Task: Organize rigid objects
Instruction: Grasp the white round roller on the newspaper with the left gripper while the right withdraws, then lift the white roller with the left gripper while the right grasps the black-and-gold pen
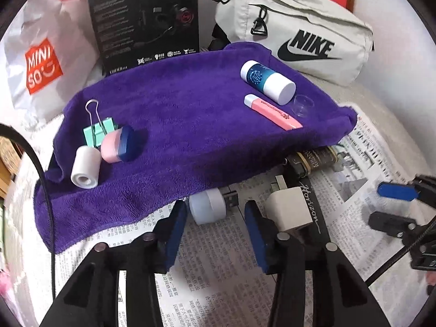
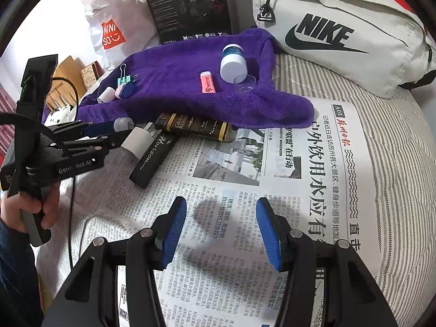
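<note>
A small white USB light [image 1: 207, 207] lies on the newspaper [image 1: 218, 259] just below the purple towel [image 1: 190, 114]. My left gripper [image 1: 215, 211] is open around it, and its blue pads do not press on it. Right beside it sit a white charger plug [image 1: 288, 208] and a black Horizon box [image 1: 313, 207]. On the towel lie a mint binder clip [image 1: 95, 130], a pink and blue case [image 1: 120, 147], a white tape roll [image 1: 85, 171], a blue and white bottle [image 1: 267, 81], a pink highlighter [image 1: 272, 111] and a clear cap [image 1: 303, 105]. My right gripper [image 2: 221, 209] hangs open over the newspaper [image 2: 245, 190], holding nothing.
A Nike bag [image 1: 299, 38], a black headset box [image 1: 147, 19] and a Miniso bag [image 1: 41, 68] stand behind the towel. A dark Grand Reserve tin [image 2: 196, 126] lies half under the towel's edge. A hand [image 2: 16, 212] holds the left gripper's handle at the left of the right wrist view.
</note>
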### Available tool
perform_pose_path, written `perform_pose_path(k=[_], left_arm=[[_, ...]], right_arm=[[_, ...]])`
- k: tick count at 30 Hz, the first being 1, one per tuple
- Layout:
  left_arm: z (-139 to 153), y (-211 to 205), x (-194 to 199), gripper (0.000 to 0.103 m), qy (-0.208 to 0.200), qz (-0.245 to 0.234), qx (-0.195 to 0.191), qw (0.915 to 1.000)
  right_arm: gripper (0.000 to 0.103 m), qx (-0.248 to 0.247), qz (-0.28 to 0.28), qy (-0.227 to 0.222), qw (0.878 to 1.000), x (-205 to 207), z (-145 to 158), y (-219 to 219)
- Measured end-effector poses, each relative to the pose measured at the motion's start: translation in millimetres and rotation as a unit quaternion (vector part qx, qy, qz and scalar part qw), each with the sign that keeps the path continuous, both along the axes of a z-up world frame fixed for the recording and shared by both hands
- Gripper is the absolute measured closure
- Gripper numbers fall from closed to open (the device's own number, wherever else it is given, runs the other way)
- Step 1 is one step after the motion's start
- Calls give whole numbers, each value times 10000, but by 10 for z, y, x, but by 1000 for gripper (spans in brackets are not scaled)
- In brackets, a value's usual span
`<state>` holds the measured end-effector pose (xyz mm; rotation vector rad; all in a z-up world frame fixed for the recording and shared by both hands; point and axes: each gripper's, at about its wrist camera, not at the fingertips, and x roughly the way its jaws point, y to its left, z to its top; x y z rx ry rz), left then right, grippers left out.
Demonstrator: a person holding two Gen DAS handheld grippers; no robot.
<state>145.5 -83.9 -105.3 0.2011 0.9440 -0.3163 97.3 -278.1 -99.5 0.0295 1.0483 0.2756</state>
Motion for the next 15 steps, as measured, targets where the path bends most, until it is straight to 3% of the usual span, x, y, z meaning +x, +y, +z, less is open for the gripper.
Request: perform_pose_path(k=[2,8,13,15], left_arm=[[5,-6,6,53,-55,99,31,9999],[6,57,70,53,38,350,-259,9990],[25,109,2,69,72,329,-289,9990],[26,154,-51,69,83,353,-359,9987]], right_arm=[[50,23,3,0,10000,2,-1,-6],[50,-24,31,-3,10000,-13,-7,-10],[50,-42,29,6,10000,-18,0,-21],[50,-50,10,-21,10000,-19,10,-20]])
